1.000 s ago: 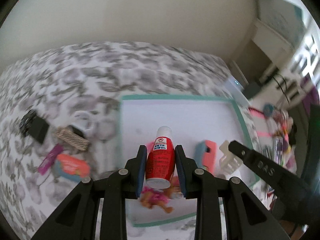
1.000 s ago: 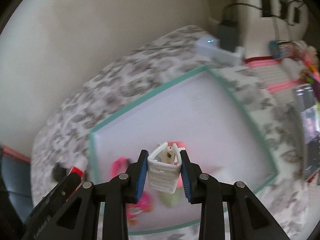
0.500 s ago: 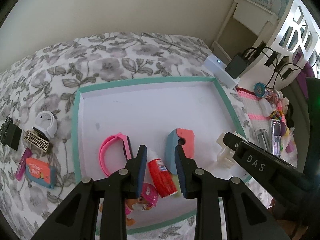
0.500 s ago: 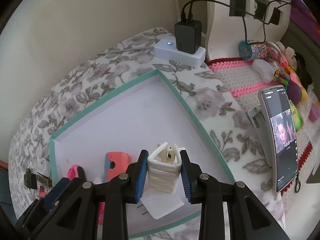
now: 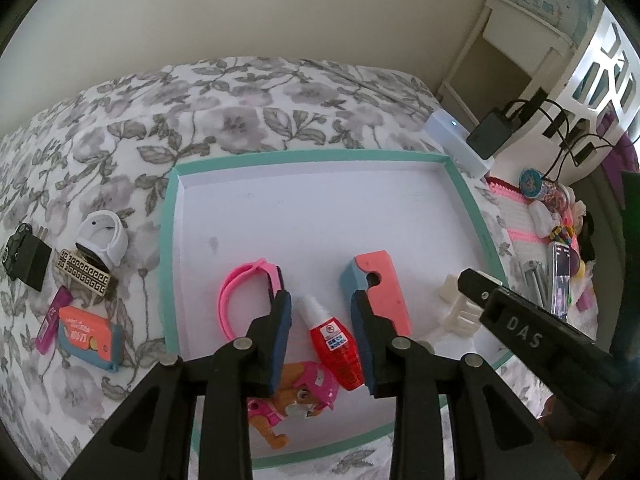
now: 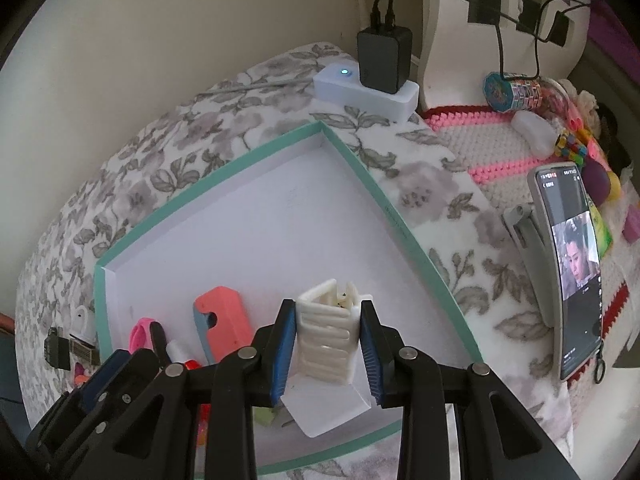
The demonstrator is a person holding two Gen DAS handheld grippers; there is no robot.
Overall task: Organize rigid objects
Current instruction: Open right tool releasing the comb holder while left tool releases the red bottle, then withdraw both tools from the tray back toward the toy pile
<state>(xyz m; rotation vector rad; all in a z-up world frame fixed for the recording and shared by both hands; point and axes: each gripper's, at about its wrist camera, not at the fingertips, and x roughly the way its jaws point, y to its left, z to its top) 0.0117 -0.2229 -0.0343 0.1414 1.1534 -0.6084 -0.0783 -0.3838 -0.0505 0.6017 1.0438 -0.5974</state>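
A teal-rimmed white tray (image 5: 172, 240) lies on the floral bedspread; it also shows in the right wrist view (image 6: 384, 204). My left gripper (image 5: 322, 312) is open, its pads either side of a red glue bottle (image 5: 334, 340) that lies flat in the tray. In the tray are also a pink wristband (image 5: 240, 292), a coral and blue case (image 5: 380, 288) and a pink dog figure (image 5: 296, 400). My right gripper (image 6: 328, 344) is shut on a white ribbed hair clip (image 6: 326, 344) over the tray's near right part, above a white plug adapter (image 6: 328, 408).
Left of the tray on the bedspread lie a white watch (image 5: 102, 236), a patterned gold clip (image 5: 86, 276), a black adapter (image 5: 26, 256), an orange case (image 5: 90, 338) and a purple stick (image 5: 52, 316). A phone on a stand (image 6: 572, 268), a white power strip (image 6: 364, 92) and toys sit to the right.
My left gripper lowered the red bottle into the tray and opened; the bottle now lies flat between the pads. My right gripper came down over the tray, still holding the hair clip.
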